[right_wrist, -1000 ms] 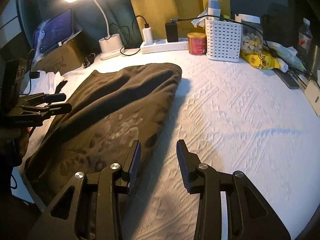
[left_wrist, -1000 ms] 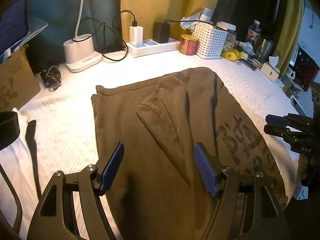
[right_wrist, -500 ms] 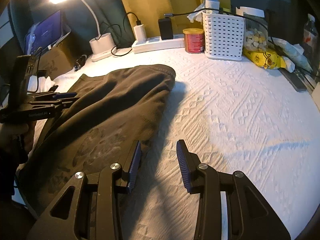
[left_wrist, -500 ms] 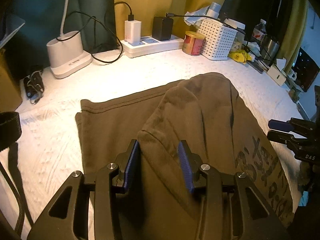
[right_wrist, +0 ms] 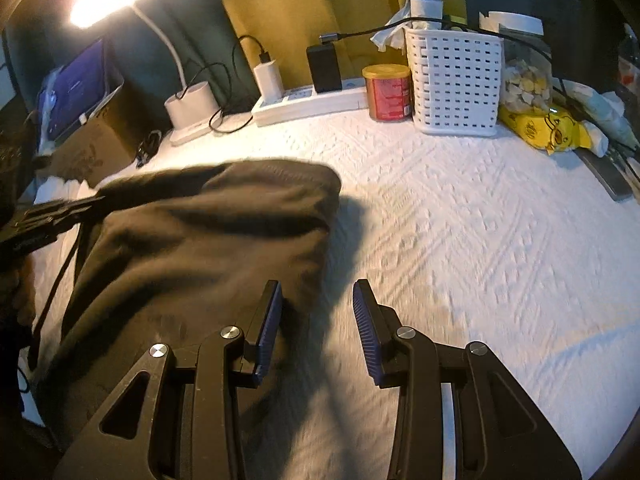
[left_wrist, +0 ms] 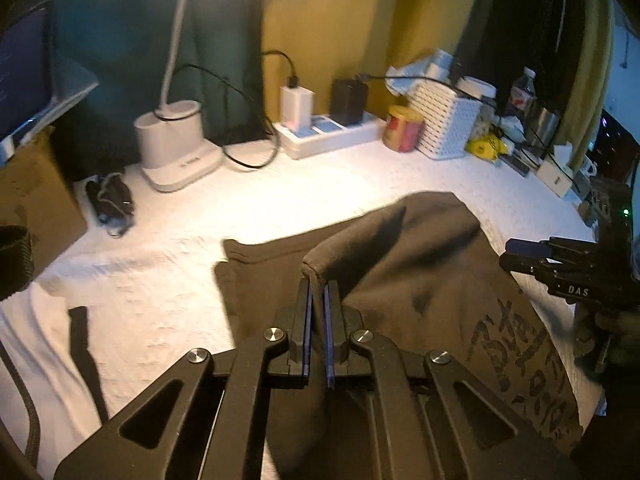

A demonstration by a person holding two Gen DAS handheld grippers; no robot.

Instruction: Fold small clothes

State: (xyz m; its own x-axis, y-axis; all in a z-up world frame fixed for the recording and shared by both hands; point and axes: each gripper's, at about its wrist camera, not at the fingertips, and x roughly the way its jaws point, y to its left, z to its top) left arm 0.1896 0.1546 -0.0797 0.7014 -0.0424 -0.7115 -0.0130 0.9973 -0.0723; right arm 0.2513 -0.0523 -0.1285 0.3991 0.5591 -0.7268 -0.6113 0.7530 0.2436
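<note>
A dark brown T-shirt (left_wrist: 420, 272) with printed lettering lies partly folded on the white textured cover (left_wrist: 168, 288). My left gripper (left_wrist: 318, 286) is closing down to shut on a raised fold of the shirt's cloth. The fabric is pinched between the blue pads and lifted into a ridge. My right gripper (right_wrist: 316, 292) stands open at the shirt's (right_wrist: 208, 240) right edge, nothing between its fingers. In the right wrist view the left gripper (right_wrist: 96, 200) shows at the far left with the cloth drawn up to it. In the left wrist view the right gripper (left_wrist: 520, 254) shows at the right edge.
Along the back stand a white lamp base (left_wrist: 176, 144), a power strip (left_wrist: 328, 138) with chargers, a red can (right_wrist: 388, 92) and a white basket (right_wrist: 456, 80). A cardboard box (right_wrist: 92, 148) sits left, a yellow packet (right_wrist: 544, 130) right. White cloth (left_wrist: 24, 340) lies at the left.
My left gripper's jaws went from wide open to shut on a fold of the shirt and raised it. The right gripper slid along the shirt's right edge, still open.
</note>
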